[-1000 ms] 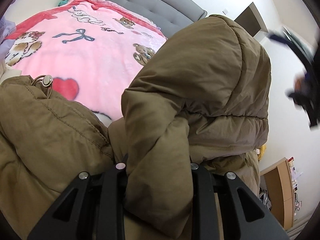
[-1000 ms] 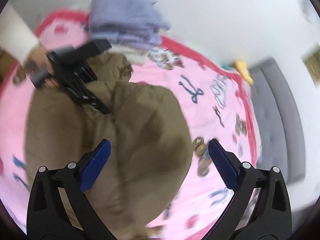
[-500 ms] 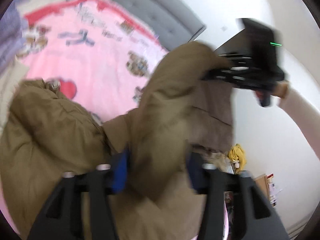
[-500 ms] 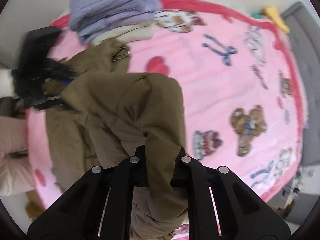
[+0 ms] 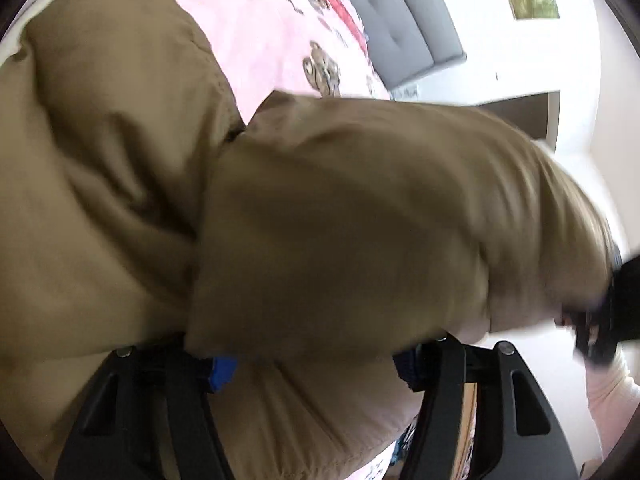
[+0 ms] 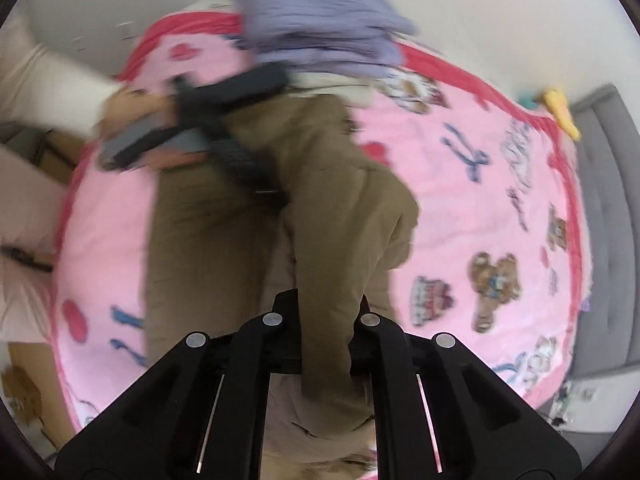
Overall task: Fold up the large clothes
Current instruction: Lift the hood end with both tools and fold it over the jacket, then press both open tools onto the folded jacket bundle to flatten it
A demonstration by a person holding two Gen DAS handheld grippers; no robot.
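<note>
A puffy olive-brown jacket [image 6: 224, 240] lies bunched on the pink bed. My right gripper [image 6: 324, 312] points steeply down and is shut on a raised fold of it. In the left wrist view the jacket [image 5: 320, 220] fills most of the picture, and a thick fold drapes over and between the jaws of my left gripper [image 5: 316, 364]. Those jaws stand wide and are closing, with blue pads [image 5: 222, 372] showing beside the cloth. The right gripper [image 5: 608, 320] shows blurred at that fold's far right end. The left gripper [image 6: 256, 176] rests on the jacket's upper part.
A pink cartoon-print blanket [image 6: 460, 200] covers the bed. A stack of folded purple and white clothes [image 6: 320, 28] sits beyond the jacket. A grey headboard [image 6: 608, 200] and a yellow toy [image 6: 560, 108] lie to the right. The person's pale sleeve [image 6: 60, 92] reaches in from the left.
My right gripper came down from open above the jacket and shut on a fold. My left gripper's jaws widened around its fold and rolled. The fold now stretches sideways between both grippers.
</note>
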